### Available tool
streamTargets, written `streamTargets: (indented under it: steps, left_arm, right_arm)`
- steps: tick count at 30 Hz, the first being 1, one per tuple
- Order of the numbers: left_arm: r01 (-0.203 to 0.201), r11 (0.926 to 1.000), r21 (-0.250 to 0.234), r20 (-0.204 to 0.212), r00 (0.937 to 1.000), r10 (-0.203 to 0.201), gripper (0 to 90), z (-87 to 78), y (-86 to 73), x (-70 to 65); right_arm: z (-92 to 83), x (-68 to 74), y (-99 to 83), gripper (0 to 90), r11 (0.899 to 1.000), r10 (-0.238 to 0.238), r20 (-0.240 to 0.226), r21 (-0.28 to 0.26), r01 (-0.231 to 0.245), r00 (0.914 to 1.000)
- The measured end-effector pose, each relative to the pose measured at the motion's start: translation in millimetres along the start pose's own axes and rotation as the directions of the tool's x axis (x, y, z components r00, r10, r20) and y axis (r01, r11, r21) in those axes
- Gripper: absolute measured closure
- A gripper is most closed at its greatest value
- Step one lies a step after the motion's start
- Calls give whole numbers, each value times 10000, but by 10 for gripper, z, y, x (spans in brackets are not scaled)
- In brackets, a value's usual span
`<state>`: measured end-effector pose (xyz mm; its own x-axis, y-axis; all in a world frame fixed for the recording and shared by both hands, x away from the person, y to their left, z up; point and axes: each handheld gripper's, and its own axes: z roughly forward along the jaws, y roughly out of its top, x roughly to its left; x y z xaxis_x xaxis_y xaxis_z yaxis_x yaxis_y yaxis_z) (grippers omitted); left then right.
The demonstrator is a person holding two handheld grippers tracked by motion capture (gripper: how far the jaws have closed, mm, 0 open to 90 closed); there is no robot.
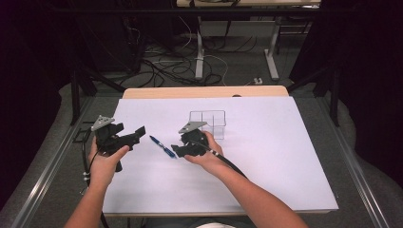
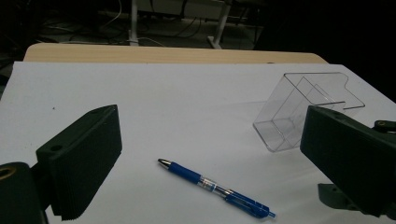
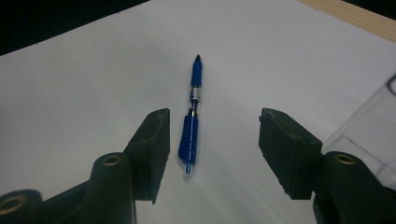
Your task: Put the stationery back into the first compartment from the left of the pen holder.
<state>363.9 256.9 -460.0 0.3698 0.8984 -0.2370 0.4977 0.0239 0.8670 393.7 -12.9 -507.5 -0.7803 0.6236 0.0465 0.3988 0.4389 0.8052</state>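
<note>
A blue pen (image 1: 162, 146) lies flat on the white tabletop (image 1: 266, 156), between the two tools. It has a dark tip at one end, a see-through middle part with silver bits, and a blue clip at the other end. The right tool (image 3: 212, 149) is right over the clip end, with its jaws wide apart and nothing in them. The left tool (image 2: 210, 156) is also wide and holds nothing. A clear plastic box (image 1: 209, 122) stands just behind the right tool.
</note>
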Motion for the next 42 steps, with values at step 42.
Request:
streamTargets:
  steps: [42]
  left_arm:
    - [15, 9998, 182, -10, 10000, -15, 64, 42, -35, 12]
  right_arm:
    - [725, 160, -245, 666, 9965, -322, -6, 771, 321, 9995]
